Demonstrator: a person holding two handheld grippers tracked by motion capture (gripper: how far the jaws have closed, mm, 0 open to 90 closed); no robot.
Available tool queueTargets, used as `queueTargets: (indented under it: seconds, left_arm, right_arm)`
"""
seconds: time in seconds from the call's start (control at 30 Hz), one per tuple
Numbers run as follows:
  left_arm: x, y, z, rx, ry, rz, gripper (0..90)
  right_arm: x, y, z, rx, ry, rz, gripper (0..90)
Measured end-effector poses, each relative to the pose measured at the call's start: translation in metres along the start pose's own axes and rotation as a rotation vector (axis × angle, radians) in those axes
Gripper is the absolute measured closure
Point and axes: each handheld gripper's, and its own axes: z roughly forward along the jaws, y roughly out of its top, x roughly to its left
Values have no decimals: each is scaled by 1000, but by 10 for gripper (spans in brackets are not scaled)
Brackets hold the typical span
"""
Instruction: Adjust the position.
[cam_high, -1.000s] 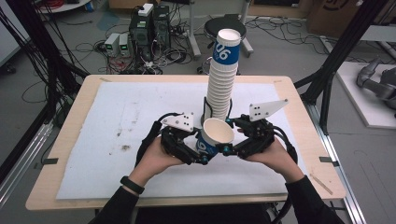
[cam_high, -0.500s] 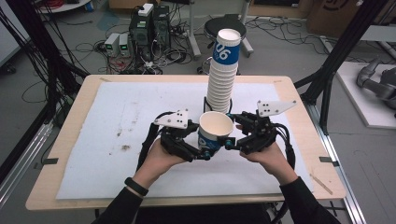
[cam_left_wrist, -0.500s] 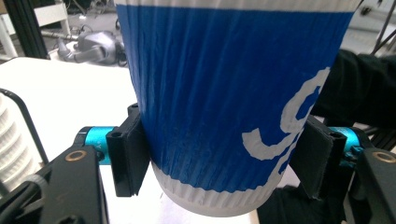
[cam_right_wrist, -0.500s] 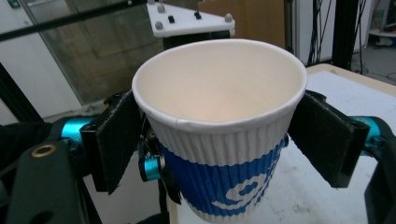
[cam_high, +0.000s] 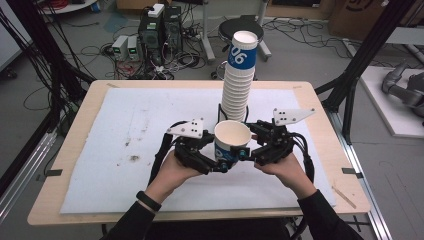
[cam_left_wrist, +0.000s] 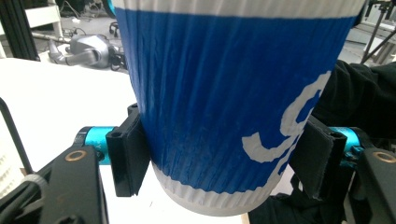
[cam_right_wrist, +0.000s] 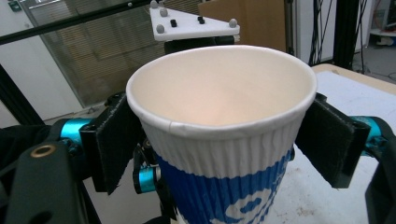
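A blue-and-white ribbed paper cup (cam_high: 232, 135) is held upright just above the white mat, mouth up and nothing inside. My left gripper (cam_high: 222, 162) comes in from the left and is shut on the cup's lower blue body (cam_left_wrist: 219, 93), one pad on each side. My right gripper (cam_high: 248, 150) comes in from the right, and its pads (cam_right_wrist: 109, 140) press the white band of the cup (cam_right_wrist: 219, 88) just under the rim. Right behind the held cup stands a tall stack of the same cups (cam_high: 238, 85).
A white mat (cam_high: 125, 125) covers the wooden table (cam_high: 320, 107). Beyond the far edge, on the floor, are a stool (cam_high: 245, 25), computer boxes (cam_high: 157, 27) and cables. Black frame posts stand at both sides.
The cup was tilted toward the person a second ago and now stands upright. Both grippers have risen a little with it, toward the stack.
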Motion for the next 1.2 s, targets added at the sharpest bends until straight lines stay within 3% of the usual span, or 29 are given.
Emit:
queueTargets:
  seconds: [0.23, 0.33, 0.5, 0.87, 1.2]
  left_arm:
    - [-1, 1, -2, -1, 4, -14, 281]
    - [0, 2, -3, -12, 13, -41, 191]
    - [-2, 7, -6, -26, 11, -43, 178]
    - [-2, 9, -7, -48, 12, -60, 182]
    - [-3, 9, -8, -55, 2, -55, 246]
  right_arm:
    - [0, 0, -1, -1, -1, -17, 203]
    - [1, 0, -1, 6, -6, -24, 206]
    - [1, -1, 0, 17, -8, -32, 207]
    - [3, -2, 6, 30, -11, -36, 207]
    - [3, -4, 7, 34, -13, -28, 211]
